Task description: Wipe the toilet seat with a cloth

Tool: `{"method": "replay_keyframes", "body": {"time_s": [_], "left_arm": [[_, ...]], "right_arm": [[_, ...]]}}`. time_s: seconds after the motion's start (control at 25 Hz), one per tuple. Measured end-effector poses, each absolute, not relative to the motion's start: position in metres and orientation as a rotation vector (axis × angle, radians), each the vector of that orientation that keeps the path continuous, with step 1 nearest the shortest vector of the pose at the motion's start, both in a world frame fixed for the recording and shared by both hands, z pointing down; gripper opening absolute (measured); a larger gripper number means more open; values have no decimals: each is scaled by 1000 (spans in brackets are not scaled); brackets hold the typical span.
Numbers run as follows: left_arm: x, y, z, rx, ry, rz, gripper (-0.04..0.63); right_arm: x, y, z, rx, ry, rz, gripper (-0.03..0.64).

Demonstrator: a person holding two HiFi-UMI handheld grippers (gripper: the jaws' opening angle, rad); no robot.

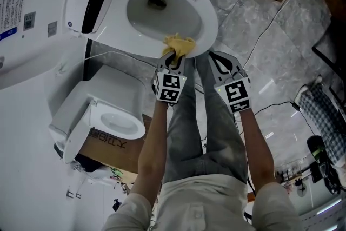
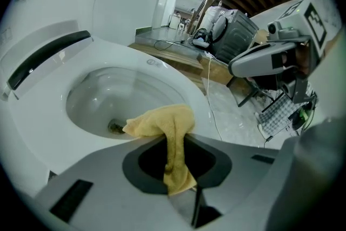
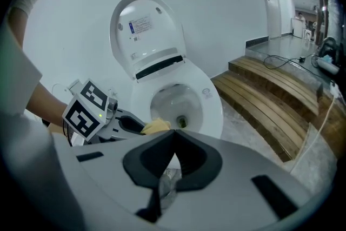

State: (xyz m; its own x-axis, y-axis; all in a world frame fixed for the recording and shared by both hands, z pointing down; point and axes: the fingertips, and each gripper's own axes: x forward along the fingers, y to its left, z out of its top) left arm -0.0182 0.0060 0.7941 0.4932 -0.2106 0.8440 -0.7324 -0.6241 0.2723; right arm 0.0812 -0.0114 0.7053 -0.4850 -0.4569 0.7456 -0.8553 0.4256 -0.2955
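Observation:
A white toilet stands with its lid (image 3: 141,24) raised and its seat (image 1: 208,13) down around the bowl. My left gripper (image 1: 175,58) is shut on a yellow cloth (image 1: 179,44) at the seat's front rim. In the left gripper view the cloth (image 2: 165,126) hangs between the jaws and drapes over the rim toward the bowl (image 2: 108,100). My right gripper (image 1: 212,54) hovers just right of the left one, off the seat's front edge. Its jaws meet at the tips with nothing between them (image 3: 172,136).
A smaller white toilet (image 1: 102,116) sits on a cardboard box (image 1: 116,151) to the left. Grey trouser legs (image 1: 211,116) stand before the bowl. A white cable (image 1: 270,27) runs over the marble floor. Wooden steps (image 3: 275,100) rise on the right, and a checked cloth (image 1: 324,116) lies far right.

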Motion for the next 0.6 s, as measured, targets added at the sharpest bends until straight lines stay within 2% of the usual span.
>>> {"method": "replay_keyframes", "body": {"time_s": [0.6], "left_arm": [[37, 4, 790, 2126, -729, 1012, 81]], "right_arm": [[121, 2, 717, 1153, -2047, 966, 8]]}}
